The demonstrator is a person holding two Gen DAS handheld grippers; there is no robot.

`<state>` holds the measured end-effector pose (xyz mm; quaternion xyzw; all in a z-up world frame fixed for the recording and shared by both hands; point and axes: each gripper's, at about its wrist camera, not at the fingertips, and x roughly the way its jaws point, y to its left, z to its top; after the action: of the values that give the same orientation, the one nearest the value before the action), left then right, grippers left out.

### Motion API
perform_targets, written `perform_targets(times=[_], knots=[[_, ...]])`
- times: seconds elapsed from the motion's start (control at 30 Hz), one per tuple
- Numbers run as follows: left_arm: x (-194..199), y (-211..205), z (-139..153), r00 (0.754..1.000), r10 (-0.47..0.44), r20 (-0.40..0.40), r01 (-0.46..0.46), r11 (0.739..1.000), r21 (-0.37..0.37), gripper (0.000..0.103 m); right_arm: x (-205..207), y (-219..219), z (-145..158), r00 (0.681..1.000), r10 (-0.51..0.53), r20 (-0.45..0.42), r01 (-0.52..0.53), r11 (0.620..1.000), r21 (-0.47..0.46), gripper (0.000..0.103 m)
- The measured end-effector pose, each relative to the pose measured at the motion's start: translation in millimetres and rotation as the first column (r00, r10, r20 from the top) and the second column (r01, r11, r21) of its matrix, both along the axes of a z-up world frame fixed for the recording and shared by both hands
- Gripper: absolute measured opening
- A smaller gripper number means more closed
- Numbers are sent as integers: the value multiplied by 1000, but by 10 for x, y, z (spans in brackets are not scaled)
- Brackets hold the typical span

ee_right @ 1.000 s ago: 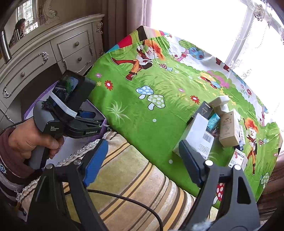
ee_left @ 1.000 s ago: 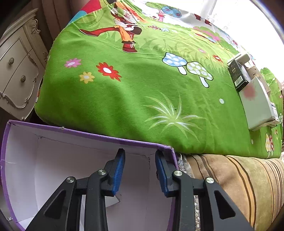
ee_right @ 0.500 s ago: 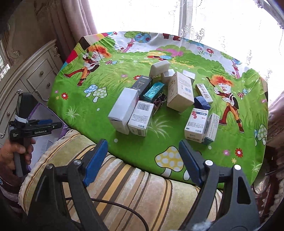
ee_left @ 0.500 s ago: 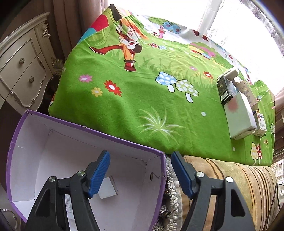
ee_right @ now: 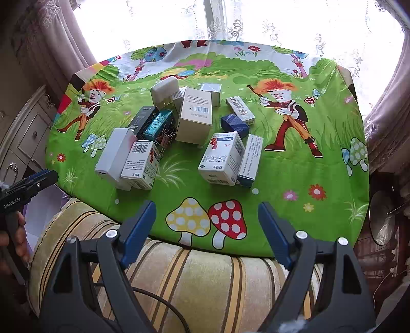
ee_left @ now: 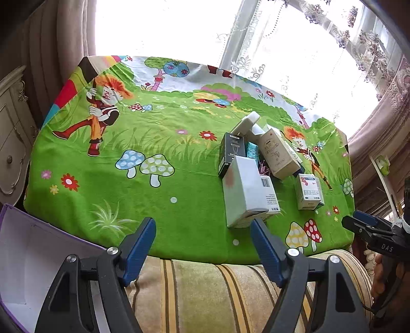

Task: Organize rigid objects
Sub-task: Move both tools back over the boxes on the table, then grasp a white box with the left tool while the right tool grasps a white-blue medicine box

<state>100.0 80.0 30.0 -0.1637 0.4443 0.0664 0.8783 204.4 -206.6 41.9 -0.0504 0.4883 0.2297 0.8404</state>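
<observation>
Two hand-held grippers hover over a striped cushion [ee_right: 194, 279] at the near edge of a table [ee_right: 320, 169] covered by a green cartoon cloth. Left gripper [ee_left: 203, 246]: jaws spread wide apart, nothing between them, aimed at the near end of the box cluster. Right gripper [ee_right: 207, 225]: jaws likewise wide apart and empty, above the cloth's printed yellow and red mushrooms.

The boxes lie in a loose cluster near the middle of the table. On its left side, a plain white box [ee_right: 112, 156] lies on its side, touching a white barcode box [ee_right: 141, 165]. Behind these lie a black box [ee_right: 143, 121] and, just beside it, a teal box [ee_right: 159, 124], with a heap of binder clips [ee_right: 166, 139] against them. A tall beige box [ee_right: 194, 115] stands at the centre; a grey-white box [ee_right: 164, 92] and a small white box [ee_right: 211, 91] sit behind it. To the right lie a dark blue box [ee_right: 234, 125], a slim printed box [ee_right: 241, 110], a white medicine box [ee_right: 221, 158] and, touching its right side, a long blue-edged box [ee_right: 251, 160].

A purple-rimmed carton [ee_left: 23, 258] with a white interior sits at the lower left in the left wrist view, off the table and well apart from the boxes. A cream dresser [ee_right: 23, 135] stands to the left, and lace curtains [ee_right: 256, 20] hang behind the table.
</observation>
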Motion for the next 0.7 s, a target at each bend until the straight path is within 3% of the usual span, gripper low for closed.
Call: perform_targets(times=[0.37, 0.7], knots=[[434, -344, -125, 999, -10, -45, 11, 1000, 8, 77, 419, -205, -115, 992, -120, -47, 122, 991, 49, 84], [673, -427, -254, 997, 0, -76, 4, 999, 43, 76, 484, 222, -200, 997, -77, 23, 78, 995, -59, 84]])
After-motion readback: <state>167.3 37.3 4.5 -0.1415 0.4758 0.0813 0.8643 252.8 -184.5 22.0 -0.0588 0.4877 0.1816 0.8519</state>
